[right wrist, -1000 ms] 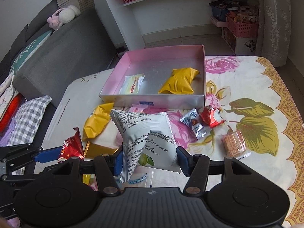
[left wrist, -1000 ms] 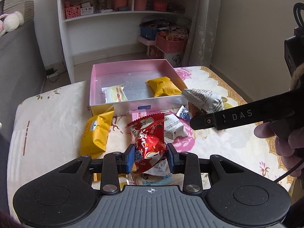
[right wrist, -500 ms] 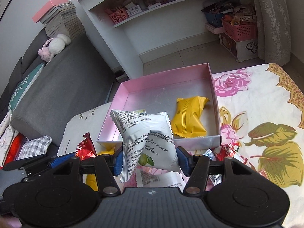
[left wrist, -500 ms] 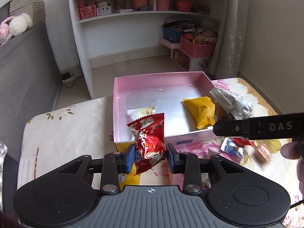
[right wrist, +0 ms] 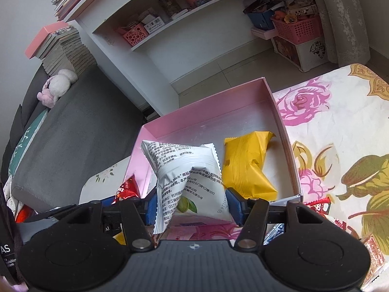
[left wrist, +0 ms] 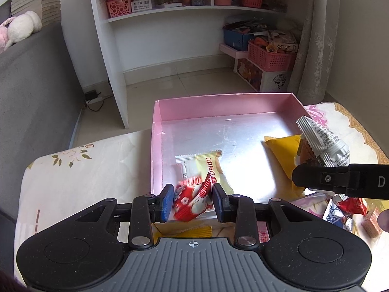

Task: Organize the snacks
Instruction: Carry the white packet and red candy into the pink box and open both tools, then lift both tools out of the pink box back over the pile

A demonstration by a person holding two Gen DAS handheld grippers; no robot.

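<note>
A pink box [left wrist: 155, 146] with a silver floor holds a pale yellow snack [left wrist: 206, 168] and a yellow packet [left wrist: 282, 153]. My left gripper [left wrist: 193, 202] is over the box's near left corner; its jaws have widened and the blurred red snack packet [left wrist: 192, 200] sits loosely between them. My right gripper [right wrist: 192, 205] is shut on a white printed snack bag [right wrist: 189, 177] above the box's [right wrist: 284, 131] near edge, beside the yellow packet [right wrist: 245, 168]. The white bag also shows in the left wrist view [left wrist: 323, 143].
Small wrapped snacks [left wrist: 340, 211] lie on the floral tablecloth [right wrist: 340, 131] right of the box. A yellow packet [left wrist: 184, 231] lies under my left gripper. A grey sofa [left wrist: 31, 92] is at left, a white shelf unit [left wrist: 170, 12] behind.
Both grippers moved forward over the pink box. The left jaws have widened and the red packet has tipped down and dropped lower between them. The right still holds the white bag.
</note>
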